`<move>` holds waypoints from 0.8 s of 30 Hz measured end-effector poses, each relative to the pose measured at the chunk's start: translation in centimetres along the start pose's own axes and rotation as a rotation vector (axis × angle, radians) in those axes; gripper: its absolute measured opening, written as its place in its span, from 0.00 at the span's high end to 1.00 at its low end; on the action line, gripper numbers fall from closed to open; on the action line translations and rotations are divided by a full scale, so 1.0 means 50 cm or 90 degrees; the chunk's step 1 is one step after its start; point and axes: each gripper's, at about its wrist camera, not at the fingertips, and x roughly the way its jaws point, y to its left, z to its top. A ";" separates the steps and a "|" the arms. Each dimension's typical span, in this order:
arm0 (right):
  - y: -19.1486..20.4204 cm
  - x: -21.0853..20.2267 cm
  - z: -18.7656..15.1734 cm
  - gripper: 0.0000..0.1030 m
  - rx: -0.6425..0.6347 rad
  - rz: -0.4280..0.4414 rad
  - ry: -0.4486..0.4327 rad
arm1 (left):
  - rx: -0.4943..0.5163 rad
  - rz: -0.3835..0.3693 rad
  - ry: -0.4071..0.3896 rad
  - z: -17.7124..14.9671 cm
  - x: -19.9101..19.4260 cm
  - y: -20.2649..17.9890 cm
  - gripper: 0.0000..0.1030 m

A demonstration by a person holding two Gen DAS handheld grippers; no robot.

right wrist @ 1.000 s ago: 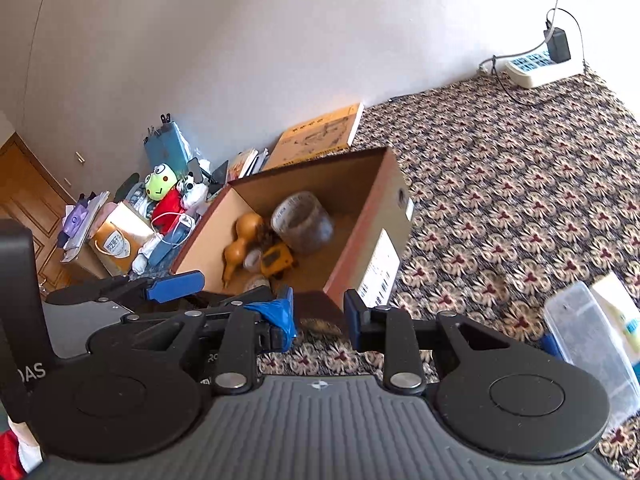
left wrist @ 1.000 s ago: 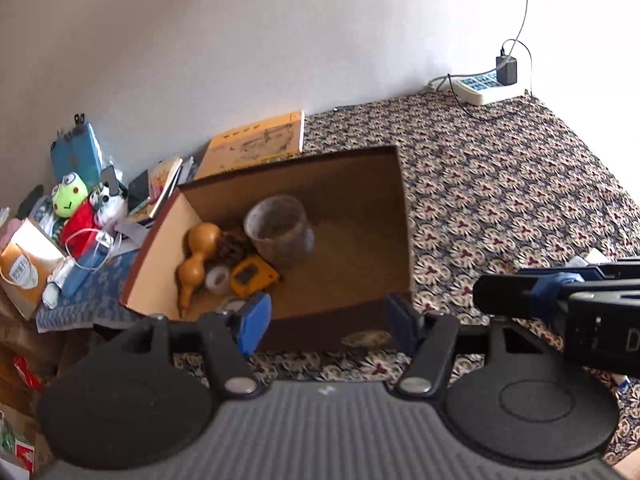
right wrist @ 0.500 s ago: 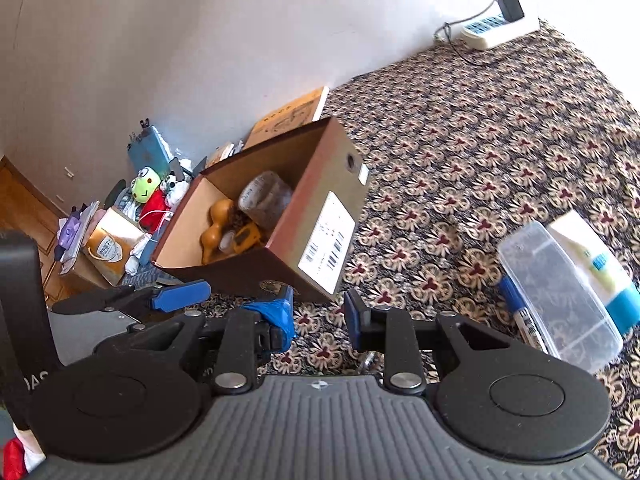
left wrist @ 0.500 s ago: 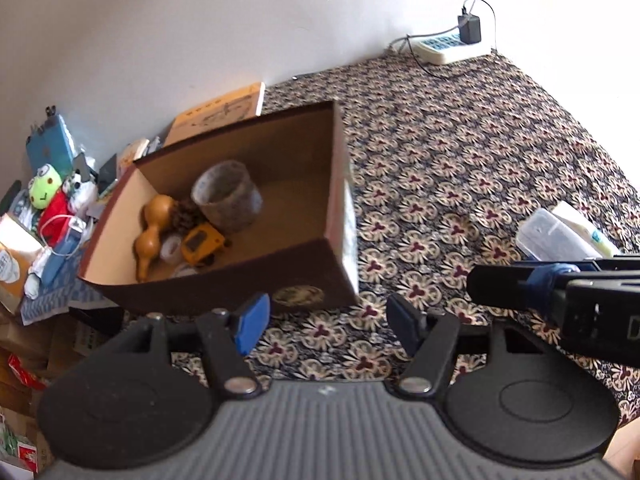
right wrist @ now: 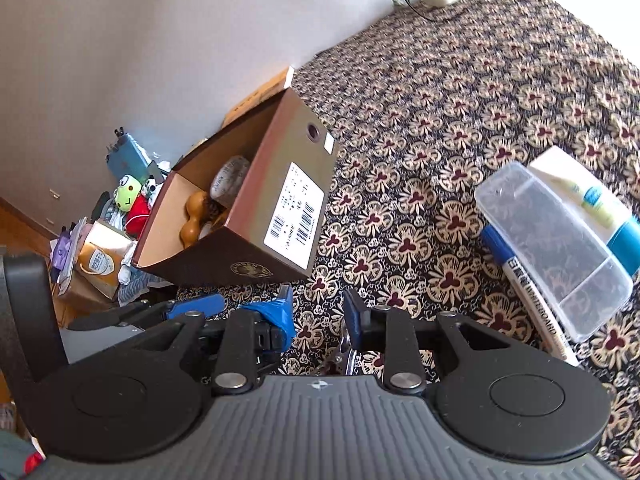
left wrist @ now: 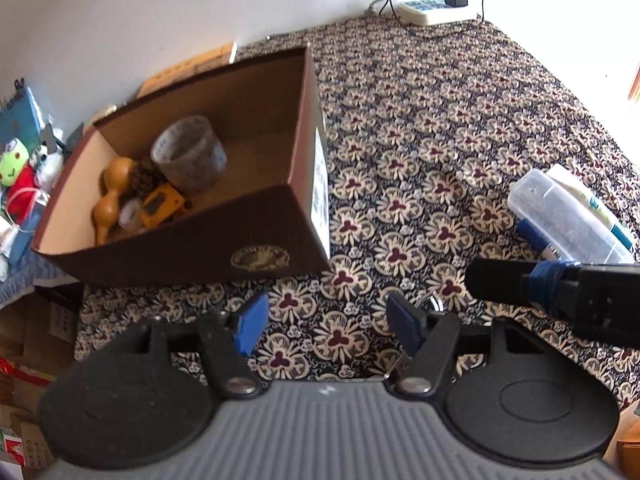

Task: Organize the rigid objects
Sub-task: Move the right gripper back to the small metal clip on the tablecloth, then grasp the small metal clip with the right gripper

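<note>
Inside the open brown cardboard box (left wrist: 256, 216) lies a tape roll (left wrist: 188, 156); a clear plastic case (left wrist: 560, 216) sits well right of it on the patterned cloth (left wrist: 440, 120).

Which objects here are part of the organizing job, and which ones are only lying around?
Part of the job:
- brown box, holding tape roll, gourd, yellow gadget
- clear plastic case
- whiteboard marker
- blue-capped tube

Just lying about:
- power strip
- frog plush
- flat cardboard package
- patterned cloth

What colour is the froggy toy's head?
Bright green, with big white eyes: the frog toy shows best in the right wrist view.
</note>
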 end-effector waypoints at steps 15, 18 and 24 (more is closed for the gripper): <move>-0.016 0.089 -0.026 0.91 0.079 -0.041 0.035 | 0.025 -0.119 0.093 -0.053 0.104 0.084 0.31; -0.014 0.096 -0.031 0.91 0.094 -0.046 0.039 | 0.037 -0.138 0.097 -0.053 0.113 0.088 0.30; -0.005 0.099 -0.036 0.91 0.090 -0.065 0.028 | 0.062 -0.155 0.102 -0.039 0.132 0.085 0.24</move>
